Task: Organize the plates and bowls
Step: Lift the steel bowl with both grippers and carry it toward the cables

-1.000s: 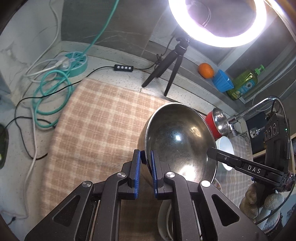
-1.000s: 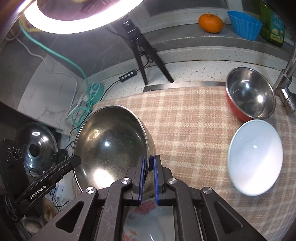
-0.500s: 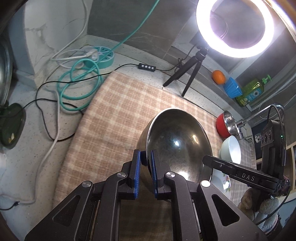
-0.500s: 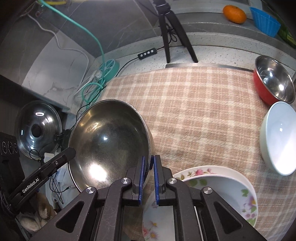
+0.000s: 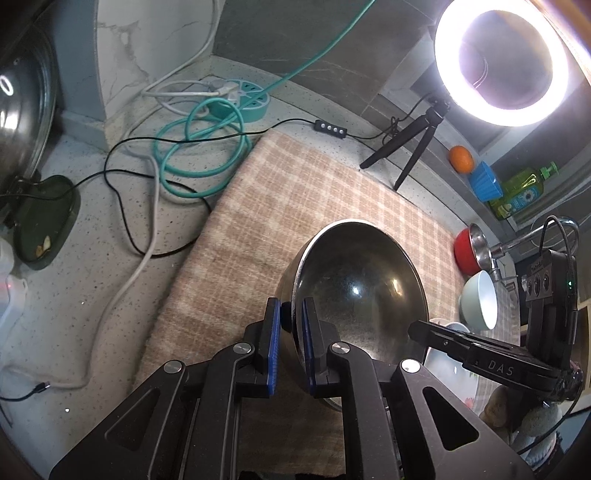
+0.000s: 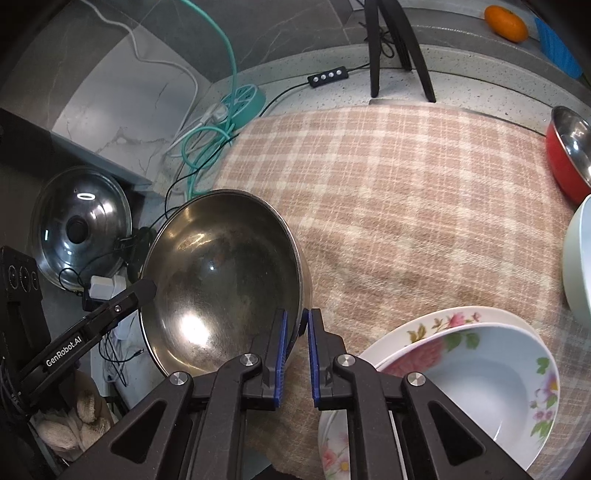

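Note:
A large steel bowl [image 5: 360, 291] [image 6: 221, 284] hangs above the checked cloth [image 5: 295, 206] [image 6: 406, 192], held by its rim on two sides. My left gripper [image 5: 291, 314] is shut on its left rim. My right gripper [image 6: 297, 321] is shut on the opposite rim, and its finger shows in the left wrist view too. Flowered plates [image 6: 465, 373] lie stacked at the cloth's near right. A pale bowl [image 6: 578, 266] [image 5: 478, 304] and a red bowl with a steel inside [image 6: 569, 155] [image 5: 471, 251] sit further right.
A ring light on a tripod [image 5: 502, 62] stands at the back of the counter. Teal cable coils and a power strip [image 5: 236, 99] lie left of the cloth. A glass pot lid [image 6: 83, 229] leans at the far left. An orange [image 6: 506, 22] and a blue cup [image 5: 484, 181] sit on the ledge.
Both grippers have carried the steel bowl leftward and back toward the cloth's near-left corner. The flowered plates have come into the right wrist view, and the red and pale bowls have slid to its right edge.

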Demonstrator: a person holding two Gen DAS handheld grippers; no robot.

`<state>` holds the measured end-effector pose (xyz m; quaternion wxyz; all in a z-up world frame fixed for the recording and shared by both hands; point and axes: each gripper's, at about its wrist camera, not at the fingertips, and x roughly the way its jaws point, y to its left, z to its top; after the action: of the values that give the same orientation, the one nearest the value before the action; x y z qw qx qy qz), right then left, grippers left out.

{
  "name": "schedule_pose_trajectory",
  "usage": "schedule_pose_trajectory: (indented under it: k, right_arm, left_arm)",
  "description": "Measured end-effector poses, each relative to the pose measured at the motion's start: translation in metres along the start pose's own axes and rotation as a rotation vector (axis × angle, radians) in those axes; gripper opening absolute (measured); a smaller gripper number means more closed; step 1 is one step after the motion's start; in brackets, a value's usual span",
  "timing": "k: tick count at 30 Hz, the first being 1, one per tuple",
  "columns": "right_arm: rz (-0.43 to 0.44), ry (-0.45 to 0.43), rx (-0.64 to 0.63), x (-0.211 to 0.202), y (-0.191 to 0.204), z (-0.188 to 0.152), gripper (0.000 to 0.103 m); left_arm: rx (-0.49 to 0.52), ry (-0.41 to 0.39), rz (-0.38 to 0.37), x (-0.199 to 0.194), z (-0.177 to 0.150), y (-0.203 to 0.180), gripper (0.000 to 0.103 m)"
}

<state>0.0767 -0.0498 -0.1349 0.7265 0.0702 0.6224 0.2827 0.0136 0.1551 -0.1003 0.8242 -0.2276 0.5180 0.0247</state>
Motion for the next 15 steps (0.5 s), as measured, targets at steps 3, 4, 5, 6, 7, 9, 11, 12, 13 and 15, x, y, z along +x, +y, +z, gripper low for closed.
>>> schedule_pose_trajectory:
  k: [3, 4, 5, 6, 7, 9, 11, 12, 13, 15]
  right_arm:
    - [0.004, 0.016, -0.007, 0.006, 0.004, -0.005, 0.011]
    - [0.005, 0.021, -0.009, 0.007, 0.005, -0.006, 0.011]
    - [0.006, 0.027, -0.014, 0.009, 0.007, -0.008, 0.011]
    - [0.009, 0.033, -0.016, 0.01, 0.008, -0.009, 0.011]
    - [0.01, 0.037, -0.017, 0.012, 0.009, -0.011, 0.011]
    - [0.014, 0.044, -0.022, 0.014, 0.01, -0.012, 0.011]
    - [0.018, 0.048, -0.022, 0.015, 0.011, -0.014, 0.011]
    - [0.02, 0.049, -0.023, 0.016, 0.012, -0.015, 0.012]
    - [0.02, 0.05, -0.027, 0.016, 0.013, -0.016, 0.012]
    - [0.016, 0.051, -0.036, 0.017, 0.014, -0.017, 0.012]
  left_arm:
    - [-0.012, 0.009, 0.009, 0.002, -0.003, 0.006, 0.01]
    - [-0.014, 0.011, 0.011, 0.003, -0.004, 0.008, 0.01]
    - [-0.017, 0.013, 0.014, 0.003, -0.005, 0.009, 0.01]
    - [-0.02, 0.014, 0.016, 0.003, -0.005, 0.011, 0.01]
    - [-0.02, 0.014, 0.018, 0.003, -0.006, 0.012, 0.01]
    - [-0.025, 0.015, 0.019, 0.002, -0.006, 0.014, 0.01]
    - [-0.028, 0.017, 0.023, 0.002, -0.006, 0.016, 0.01]
    - [-0.029, 0.019, 0.026, 0.003, -0.006, 0.017, 0.01]
    - [-0.031, 0.022, 0.029, 0.004, -0.007, 0.018, 0.01]
    - [-0.034, 0.031, 0.033, 0.007, -0.008, 0.02, 0.01]
